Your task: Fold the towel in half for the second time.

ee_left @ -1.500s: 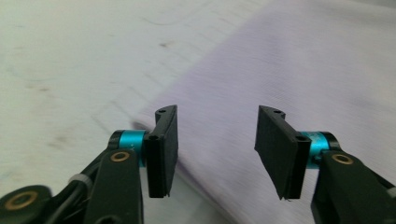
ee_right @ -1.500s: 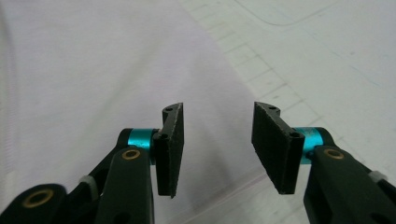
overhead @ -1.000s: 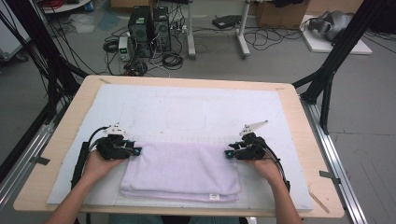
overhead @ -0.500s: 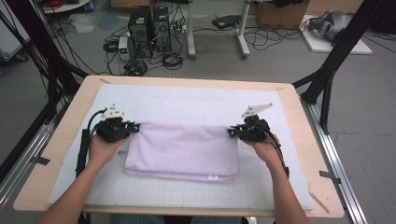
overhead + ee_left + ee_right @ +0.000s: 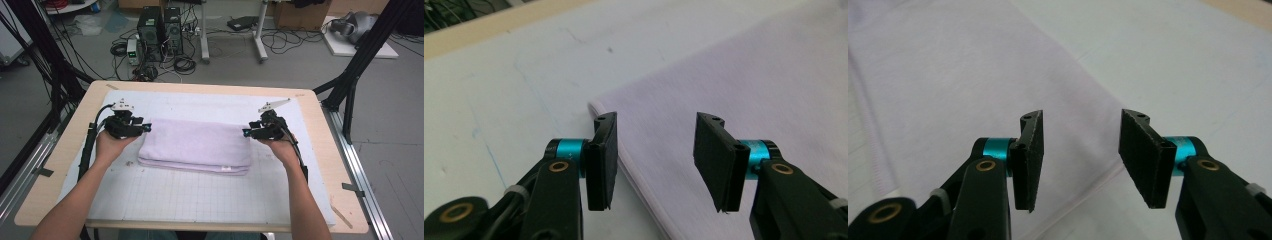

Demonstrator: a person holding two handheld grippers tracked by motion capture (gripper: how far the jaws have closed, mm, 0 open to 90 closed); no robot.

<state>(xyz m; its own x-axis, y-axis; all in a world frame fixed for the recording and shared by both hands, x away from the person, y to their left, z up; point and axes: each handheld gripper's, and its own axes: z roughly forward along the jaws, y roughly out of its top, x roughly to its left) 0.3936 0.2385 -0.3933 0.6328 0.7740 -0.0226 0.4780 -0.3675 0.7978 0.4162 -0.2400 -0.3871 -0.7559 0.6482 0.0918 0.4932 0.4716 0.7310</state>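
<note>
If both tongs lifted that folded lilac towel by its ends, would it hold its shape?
Probably not: the towel is soft stacked cloth, so its middle would likely sag. The layers at its near edge look loose and may slip apart. It seems light, with nothing rigid showing.

Towel [image 5: 195, 147] now lies folded once more, narrower front to back and shifted toward the far side of the mat [image 5: 200, 200]. Left gripper [image 5: 146, 128] and right gripper [image 5: 245, 132] sit farther up the table than before; jaws have just opened, nothing gripped between them, cloth edge released.

Wooden table [image 5: 60, 165], white mat [image 5: 200, 195], folded towel [image 5: 197, 145]
</note>
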